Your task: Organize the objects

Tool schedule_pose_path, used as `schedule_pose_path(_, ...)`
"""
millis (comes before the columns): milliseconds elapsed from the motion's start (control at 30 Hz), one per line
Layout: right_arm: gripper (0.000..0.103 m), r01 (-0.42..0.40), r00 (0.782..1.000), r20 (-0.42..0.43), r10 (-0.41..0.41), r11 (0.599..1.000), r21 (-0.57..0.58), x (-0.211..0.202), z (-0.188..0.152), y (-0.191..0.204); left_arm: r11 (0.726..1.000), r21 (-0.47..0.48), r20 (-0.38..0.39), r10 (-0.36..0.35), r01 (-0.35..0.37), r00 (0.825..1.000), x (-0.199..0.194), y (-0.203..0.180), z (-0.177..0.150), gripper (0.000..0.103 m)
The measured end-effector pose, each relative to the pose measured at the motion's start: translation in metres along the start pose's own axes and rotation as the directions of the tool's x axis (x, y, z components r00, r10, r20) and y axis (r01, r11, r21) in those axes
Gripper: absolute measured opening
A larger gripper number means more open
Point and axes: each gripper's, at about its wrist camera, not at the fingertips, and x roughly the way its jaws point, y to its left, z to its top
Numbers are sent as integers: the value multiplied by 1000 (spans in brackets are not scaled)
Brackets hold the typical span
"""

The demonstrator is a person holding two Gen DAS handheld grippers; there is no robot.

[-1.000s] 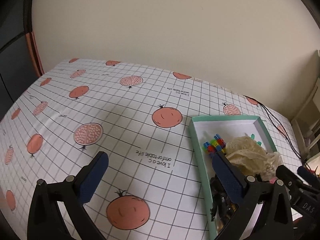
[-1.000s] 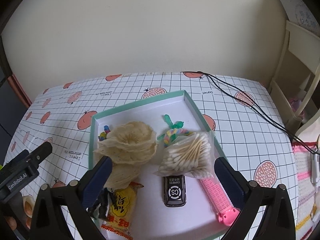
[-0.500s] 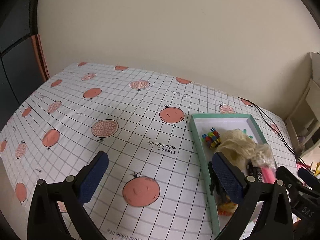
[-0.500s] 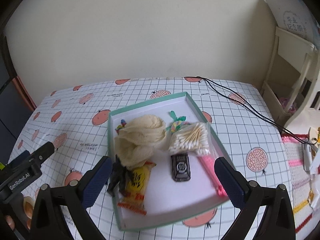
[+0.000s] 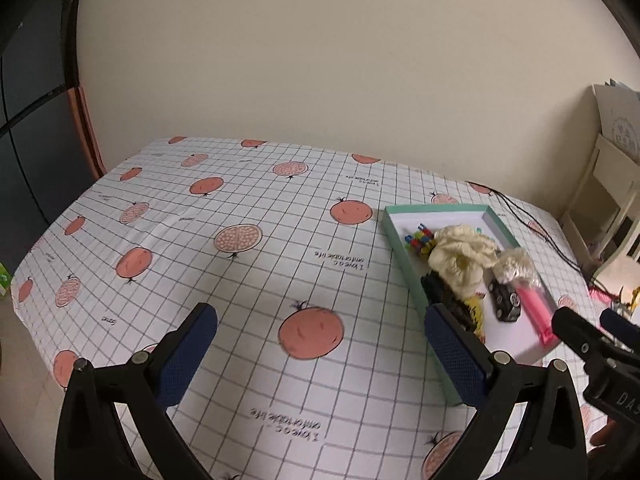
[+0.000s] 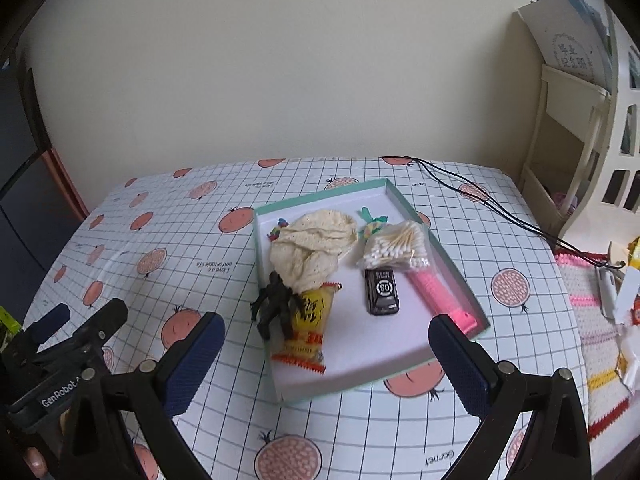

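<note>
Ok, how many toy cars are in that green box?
1. The black toy car lies in the green box, between the snack packet and pink comb. Others may hide under the cloth.

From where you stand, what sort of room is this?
Probably a room in someone's home. A table against a plain wall wears a fruit-print tablecloth, a cream shelf unit stands to the right, and a crocheted mat lies beside a box of small household odds and ends.

Left gripper: jaws spread wide, nothing between the blue pads, held raised and tilted downward. Right gripper: jaws likewise wide apart and empty, same raised, forward-tilted pose. The two grippers sit side by side, not touching.
</note>
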Motion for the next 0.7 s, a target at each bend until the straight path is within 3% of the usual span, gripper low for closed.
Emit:
schedule_pose_path(333, 103, 19, 1000, 16, -18, 1000, -14, -17, -30, 5, 999, -34, -6, -12, 12, 1000, -12, 23, -31, 103)
schedule_pose_path(700, 103, 15, 1000, -21, -16, 1000, -12, -4, -72, 13, 999, -40, -56, -2, 0, 998, -2, 38, -72, 103)
